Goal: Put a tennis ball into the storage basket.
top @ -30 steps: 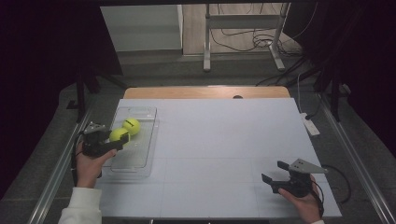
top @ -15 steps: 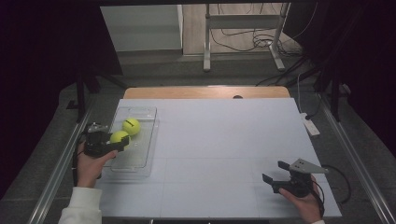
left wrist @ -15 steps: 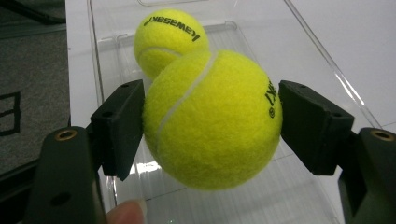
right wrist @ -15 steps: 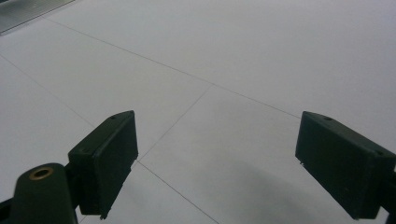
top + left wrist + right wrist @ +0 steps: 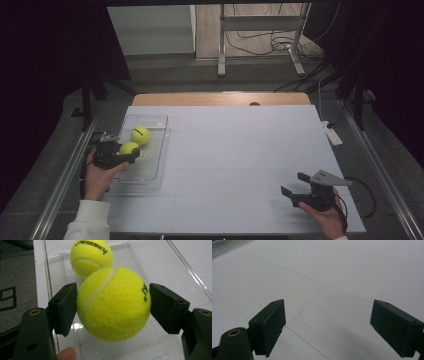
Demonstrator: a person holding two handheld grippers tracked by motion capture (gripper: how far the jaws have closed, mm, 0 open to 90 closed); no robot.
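My left gripper [image 5: 128, 150] is shut on a yellow tennis ball [image 5: 129, 148] and holds it over the left part of a clear plastic tray [image 5: 146, 169]. In the left gripper view the ball [image 5: 115, 310] sits squeezed between both black jaws of that gripper [image 5: 112, 302], just above the tray's floor [image 5: 162, 277]. A second tennis ball [image 5: 140, 135] marked "kawasaki" [image 5: 91, 256] lies in the tray right behind the held one. My right gripper [image 5: 295, 184] rests open near the table's front right, with nothing between its jaws [image 5: 337, 325].
The white table top [image 5: 235, 145] carries thin seam lines. A white power strip [image 5: 332, 134] lies at its right edge. Metal rails [image 5: 65, 175] run along both sides of the table, and a stand with cables [image 5: 260, 45] is behind it.
The left gripper has drawn the held ball slightly back from the second ball, toward the person. The right gripper has stayed put.
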